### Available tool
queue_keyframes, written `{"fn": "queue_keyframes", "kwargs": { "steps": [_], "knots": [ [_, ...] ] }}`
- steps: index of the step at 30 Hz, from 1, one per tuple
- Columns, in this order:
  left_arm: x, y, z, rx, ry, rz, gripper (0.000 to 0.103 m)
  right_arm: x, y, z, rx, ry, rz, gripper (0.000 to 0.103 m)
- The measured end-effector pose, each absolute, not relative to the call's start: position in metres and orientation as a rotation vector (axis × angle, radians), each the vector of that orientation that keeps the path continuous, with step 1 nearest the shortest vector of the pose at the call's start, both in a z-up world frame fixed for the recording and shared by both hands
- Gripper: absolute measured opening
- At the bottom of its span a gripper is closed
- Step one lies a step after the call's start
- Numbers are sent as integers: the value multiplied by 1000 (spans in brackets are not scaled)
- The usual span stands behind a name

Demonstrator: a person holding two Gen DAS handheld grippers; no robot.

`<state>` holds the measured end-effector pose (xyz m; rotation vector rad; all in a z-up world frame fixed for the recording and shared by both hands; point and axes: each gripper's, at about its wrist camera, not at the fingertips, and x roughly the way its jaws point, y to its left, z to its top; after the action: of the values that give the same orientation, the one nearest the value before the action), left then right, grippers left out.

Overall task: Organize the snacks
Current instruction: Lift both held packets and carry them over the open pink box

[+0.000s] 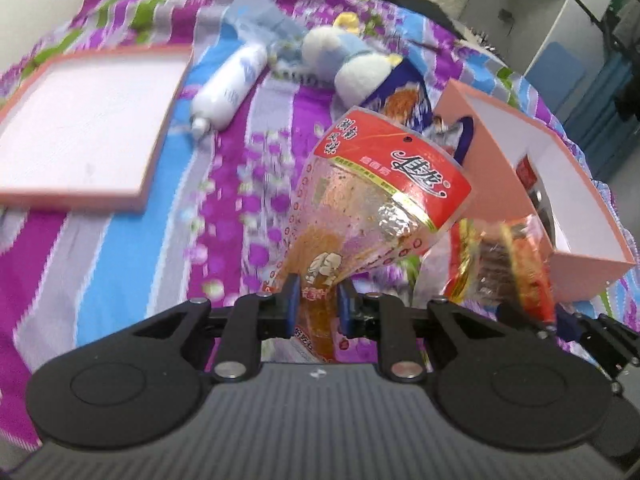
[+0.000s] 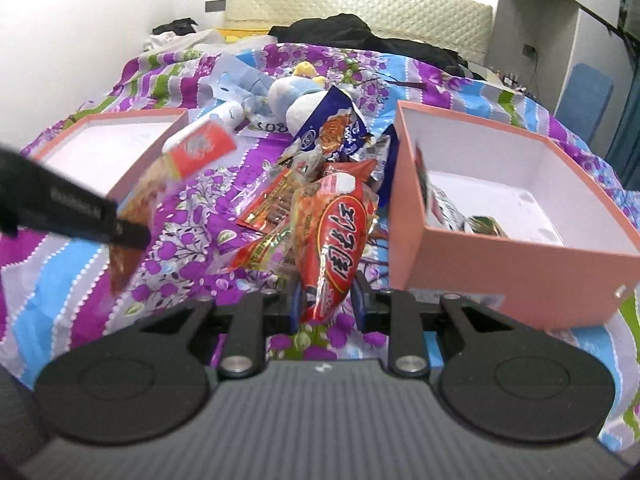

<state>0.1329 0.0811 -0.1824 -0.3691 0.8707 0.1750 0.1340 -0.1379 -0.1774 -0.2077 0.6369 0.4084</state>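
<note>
Crinkly clear film is what the left gripper has clamped: the lower end of a red-headed snack packet, which stands up and fans out above the pads, lifted off the bedspread. Right gripper is closed on the bottom of an orange-red snack bag with bold dark characters; whether this bag is fully clear of the snack pile behind it is hard to tell.

Risks: both holds sit at one end of slick, top-heavy packets, so a quick swing could let either slip or twist out. The held bag may also drag neighbours from the pile.

Room: the deep pink box lies just right of the pile, its near wall high, so a packet must go over the rim. The shallow pink lid to the left lies flat, with open bedspread between.
</note>
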Motion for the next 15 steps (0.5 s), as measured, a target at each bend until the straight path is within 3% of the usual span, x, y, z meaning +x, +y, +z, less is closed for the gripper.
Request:
{"fn": "queue_keyframes", "kwargs": {
  "steps": [15],
  "knots": [
    [101, 60, -156, -402, 861, 194, 22, 95, -168, -145, -145, 605, 389, 28]
  ]
}}
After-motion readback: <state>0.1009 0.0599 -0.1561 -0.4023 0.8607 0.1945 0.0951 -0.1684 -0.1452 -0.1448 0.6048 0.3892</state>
